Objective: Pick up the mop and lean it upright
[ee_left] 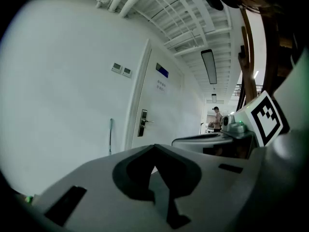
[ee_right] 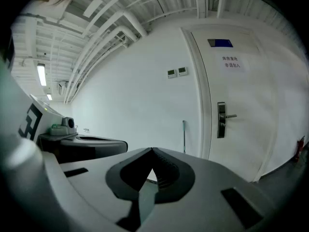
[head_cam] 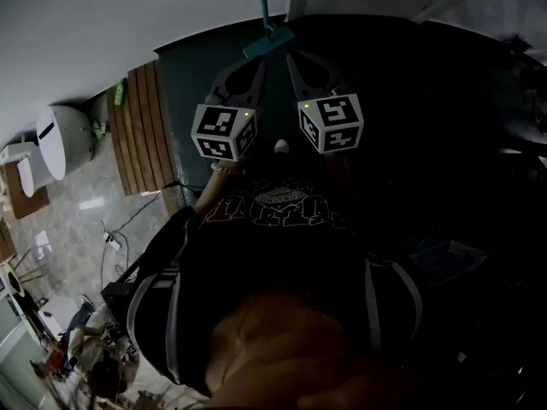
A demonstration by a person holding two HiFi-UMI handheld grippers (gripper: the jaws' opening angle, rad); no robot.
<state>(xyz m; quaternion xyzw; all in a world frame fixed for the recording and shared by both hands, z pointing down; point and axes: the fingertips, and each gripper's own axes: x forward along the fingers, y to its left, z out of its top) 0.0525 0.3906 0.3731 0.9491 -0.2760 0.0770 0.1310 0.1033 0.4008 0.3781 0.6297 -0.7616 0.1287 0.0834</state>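
Since the mop [ee_right: 183, 137] is seen leant upright on the far wall [ee_right: 135, 105] beside the door [ee_right: 241, 110], left gripper [ee_left: 154, 146] and right gripper [ee_right: 152, 150] are held well apart from it, claws pressed together, empty.

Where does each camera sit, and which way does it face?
Head view: on the person's head, facing steeply down; shows their dark shirt, left hand-held gripper, right hand-held gripper, and the mop by the wall.
Left gripper view: on the left hand-held gripper, looking along its shut jaws at the wall and a door; the right one shows at right.
Right gripper view: on the right hand-held gripper, jaws shut, facing that wall; the left one shows at left.
Shared: both gripper views show the door and the mop.
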